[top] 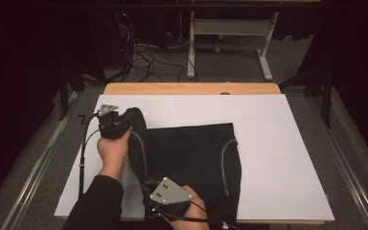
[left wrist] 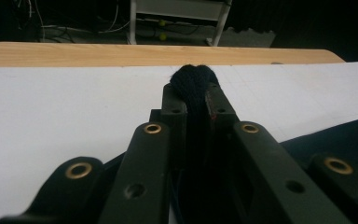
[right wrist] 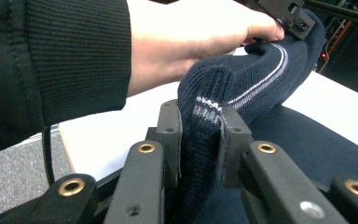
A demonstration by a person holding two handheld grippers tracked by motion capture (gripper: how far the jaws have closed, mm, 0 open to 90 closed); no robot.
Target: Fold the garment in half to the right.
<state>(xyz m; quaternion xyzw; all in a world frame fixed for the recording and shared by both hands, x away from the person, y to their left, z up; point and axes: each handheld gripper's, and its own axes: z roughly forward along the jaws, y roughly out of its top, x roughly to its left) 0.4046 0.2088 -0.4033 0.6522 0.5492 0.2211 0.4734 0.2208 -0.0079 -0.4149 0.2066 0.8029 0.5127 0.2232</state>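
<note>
On the table, largest item first:

Table (top: 191,88): pale wooden top with rounded far corners, its far strip bare beyond the sheet.

White sheet (top: 278,143): smooth, matte, rectangular, covering most of the table; faint grid lines at its far edge in the left gripper view.

Knit garment (top: 196,158): dark navy, finely ribbed knit with thin pale stripes curving along its seams; most of it lies flat at the sheet's near middle, while its left edge is lifted into a raised, rounded fold between the two grippers.

Person's sleeve (top: 98,203): dark ribbed cuff on the left forearm, entering from the near edge.

Left hand (top: 112,151): wrapped around the left gripper's body, just left of the raised fold.

Left gripper (left wrist: 195,95): black jaws nearly together, clamped on the fold's far end; a bunched tuft of knit bulges out past the tips.

Right gripper (right wrist: 200,135): jaws narrowly apart, pinching the fold's near end, striped seam between the pads; grey three-cornered plate (top: 170,190) on top.

Cable (top: 84,153): thin, black, looping from the left gripper over the sheet's left edge.

Surroundings: grey carpeted floor (top: 38,158), white metal frame legs (top: 227,28) and tangled wires (top: 143,57) beyond the table; all well apart from the garment.
</note>
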